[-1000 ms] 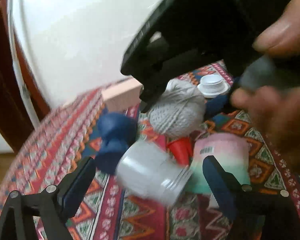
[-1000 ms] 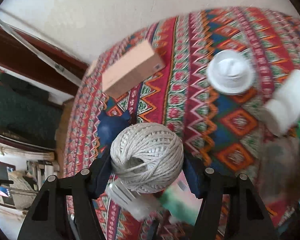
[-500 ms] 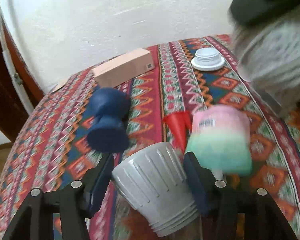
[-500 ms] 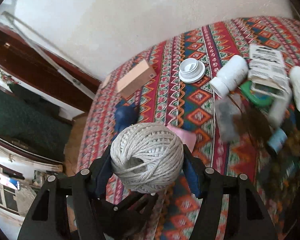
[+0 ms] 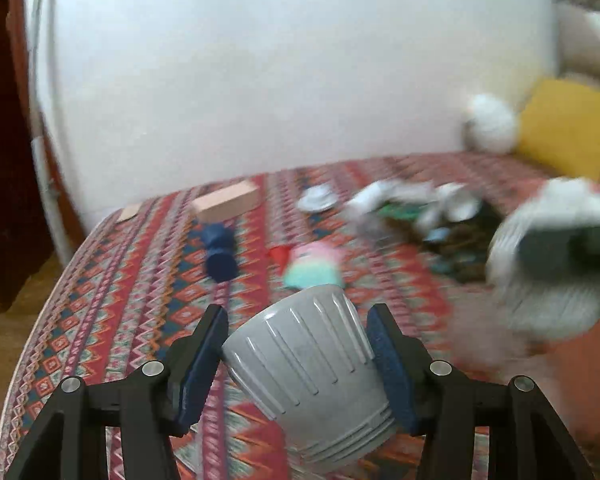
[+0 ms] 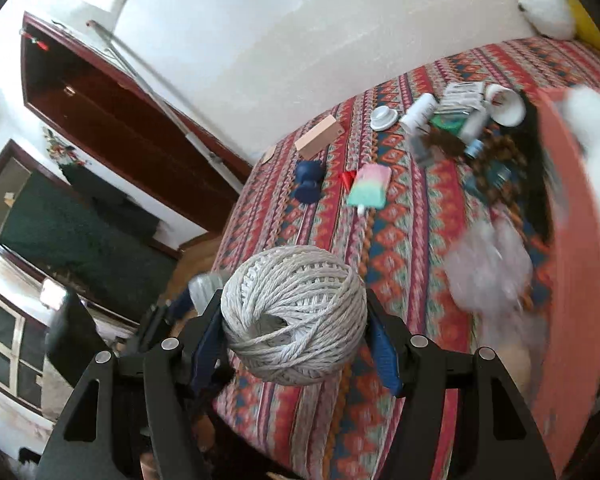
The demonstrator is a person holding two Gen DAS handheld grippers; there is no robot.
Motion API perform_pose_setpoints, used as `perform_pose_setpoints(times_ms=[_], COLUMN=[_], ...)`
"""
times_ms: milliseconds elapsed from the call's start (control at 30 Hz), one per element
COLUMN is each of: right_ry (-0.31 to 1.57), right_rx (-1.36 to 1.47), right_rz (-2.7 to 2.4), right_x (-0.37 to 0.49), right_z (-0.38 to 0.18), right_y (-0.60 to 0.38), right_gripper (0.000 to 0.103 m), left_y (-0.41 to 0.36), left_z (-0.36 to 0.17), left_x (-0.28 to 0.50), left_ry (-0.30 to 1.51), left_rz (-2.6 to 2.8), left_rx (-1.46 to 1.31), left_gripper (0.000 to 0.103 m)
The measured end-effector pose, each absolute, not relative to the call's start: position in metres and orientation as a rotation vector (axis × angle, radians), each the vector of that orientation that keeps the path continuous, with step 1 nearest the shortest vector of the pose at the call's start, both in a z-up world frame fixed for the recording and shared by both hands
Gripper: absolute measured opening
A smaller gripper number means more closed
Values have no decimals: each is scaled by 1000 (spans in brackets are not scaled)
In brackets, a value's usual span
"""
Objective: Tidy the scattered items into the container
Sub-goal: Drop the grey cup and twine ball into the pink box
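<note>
Right, both loaded and mid-carry.

Risks, big to small:
- Patterned bedspread (image 6: 416, 216) is soft and runs off to the floor on the left. Anything dropped short would probably roll away.
- Orange container (image 6: 572, 248) sits at the right edge, with something white and fluffy above its rim, too blurred to name. Both loads are likely headed for that one opening, so the two tools could clash there.
- Left hand-held gripper (image 5: 296, 314) is clamped across a grey ribbed pot (image 5: 312, 376), tilted with the rim down. The wall tapers, so I'd expect the pads to creep toward the narrow base and squeeze it out.
- Right hand-held gripper (image 6: 294, 312) pinches a ball of twine (image 6: 296, 312) at its widest part. It's round and squashy, so it could pop out on a hard stop. The heavy blur suggests a fast swing.
- Still on the bedspread: cardboard box (image 6: 320, 136), blue dumbbell-shaped piece (image 6: 308, 182), pastel lolly-shaped item (image 6: 370, 186), white bottle (image 6: 418, 114), white cap (image 6: 383, 117), red cone (image 6: 347, 178), plus a cluttered heap near the container.

Versus earlier:
- One second back the pot lay loose between spread fingers. Half a second back the fingers were closing on it, low beside the lolly item. Now it's lifted clear and the view is wider.
- The twine has swung right, and the container rim has only now come into the right view.
</note>
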State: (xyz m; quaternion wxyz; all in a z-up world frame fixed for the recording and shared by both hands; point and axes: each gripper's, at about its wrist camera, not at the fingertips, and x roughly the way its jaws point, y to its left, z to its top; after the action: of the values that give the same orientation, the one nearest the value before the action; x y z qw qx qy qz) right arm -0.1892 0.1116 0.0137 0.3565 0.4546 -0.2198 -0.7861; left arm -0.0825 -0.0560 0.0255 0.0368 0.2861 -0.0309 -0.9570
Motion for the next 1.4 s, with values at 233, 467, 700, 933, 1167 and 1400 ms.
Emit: perform_pose_setpoints(times_ms=[233,467,700,933,1167,1400], right_ry=[-646,-721,-691,-714,-531,-326], right_rx=[1029,940,1000,1024,979,1074], right_rz=[-2251,-2609,-2863,-2926,-2836,-2563], right_x=[-105,-80,-98,-113,-125,-194], right_z=[53,72,55,49,65,39], right_y=[240,363,406,414,325,171], right_gripper=[67,67,89,98,100,101], left_y=[44,168,225,186,91,-49], left_z=[78,97,79,70,57,15], left_x=[-58,-89,-135,-150,-149,-171], left_ry=[-117,-261,-252,-136,-4,117], left_rz=[-3229,-3410,-3421,-3354,-3202,-2919], left_rx=[936,968,1116,1077,1055,1052], left_gripper=[61,62,79,98,99,99])
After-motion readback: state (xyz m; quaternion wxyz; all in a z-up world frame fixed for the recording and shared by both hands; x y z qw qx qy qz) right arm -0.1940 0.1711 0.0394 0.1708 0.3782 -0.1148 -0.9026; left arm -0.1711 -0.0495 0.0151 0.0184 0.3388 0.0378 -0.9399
